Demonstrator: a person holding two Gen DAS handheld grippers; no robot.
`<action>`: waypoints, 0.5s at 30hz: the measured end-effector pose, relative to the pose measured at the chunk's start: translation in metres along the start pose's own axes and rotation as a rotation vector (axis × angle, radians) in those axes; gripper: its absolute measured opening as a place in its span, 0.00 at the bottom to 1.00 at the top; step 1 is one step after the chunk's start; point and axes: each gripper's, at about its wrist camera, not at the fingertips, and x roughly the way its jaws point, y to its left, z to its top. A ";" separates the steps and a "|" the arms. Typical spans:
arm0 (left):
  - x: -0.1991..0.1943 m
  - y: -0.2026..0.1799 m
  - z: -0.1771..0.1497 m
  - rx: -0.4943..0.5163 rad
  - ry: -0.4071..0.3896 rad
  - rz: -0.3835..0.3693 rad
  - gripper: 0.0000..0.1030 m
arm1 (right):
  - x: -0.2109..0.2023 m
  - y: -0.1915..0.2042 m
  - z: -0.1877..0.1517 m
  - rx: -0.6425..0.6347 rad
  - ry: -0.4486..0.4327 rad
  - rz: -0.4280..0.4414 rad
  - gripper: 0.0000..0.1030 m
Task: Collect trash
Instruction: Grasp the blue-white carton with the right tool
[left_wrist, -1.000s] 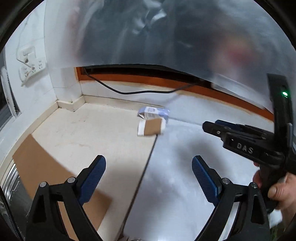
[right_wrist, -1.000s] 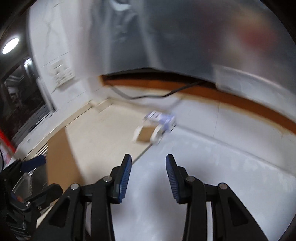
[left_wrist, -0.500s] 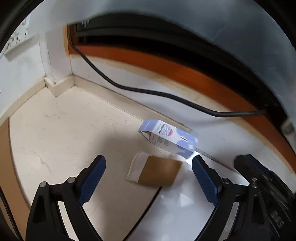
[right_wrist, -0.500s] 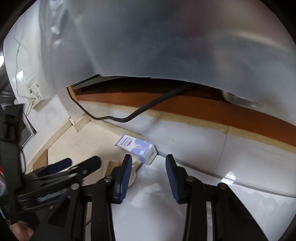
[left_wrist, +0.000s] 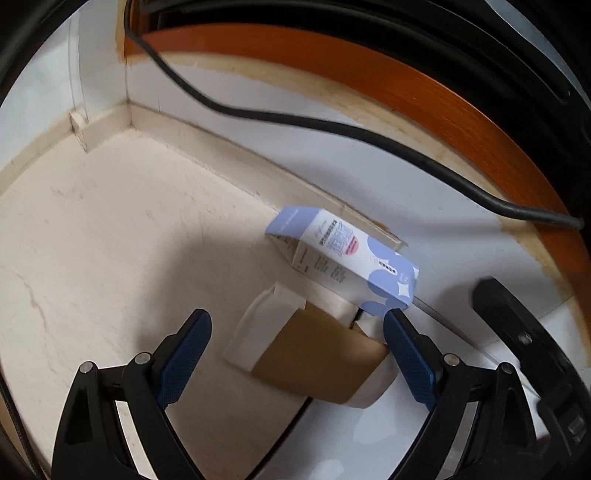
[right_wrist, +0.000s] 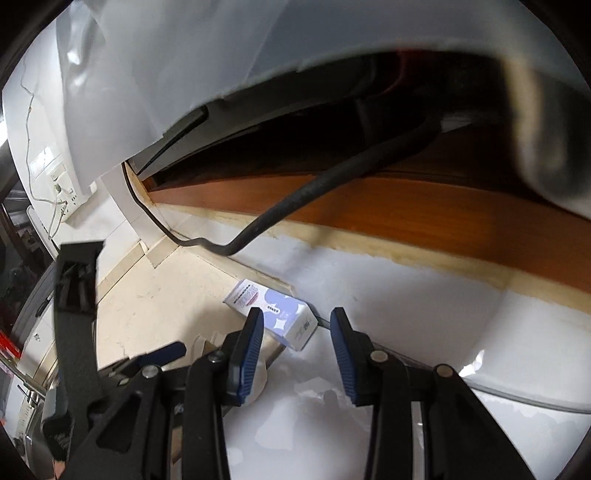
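Cream tile floor (left_wrist: 110, 240) by white wall, black cable (left_wrist: 332, 125), carton (left_wrist: 343, 258) and paper cup (left_wrist: 314, 350) now nearer, left hand-held gripper (left_wrist: 295, 347) jaws wide apart around cup, right hand-held gripper (right_wrist: 295, 350) half-spread, empty

light: soft, dim shadows; edges: fisheye-bent — mild blur; glare: faint

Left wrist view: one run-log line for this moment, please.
left gripper: open, paper cup between fingers, ungrasped | right gripper: open, empty | blue carton: on floor
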 end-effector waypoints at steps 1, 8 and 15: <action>0.000 0.003 -0.001 -0.007 0.009 -0.014 0.90 | 0.006 0.002 0.002 -0.004 0.015 0.007 0.37; -0.011 0.013 -0.014 0.048 0.051 -0.062 0.89 | 0.032 0.017 0.010 -0.098 0.070 0.003 0.37; -0.024 0.011 -0.034 0.149 0.075 -0.031 0.84 | 0.060 0.027 0.006 -0.156 0.095 -0.042 0.37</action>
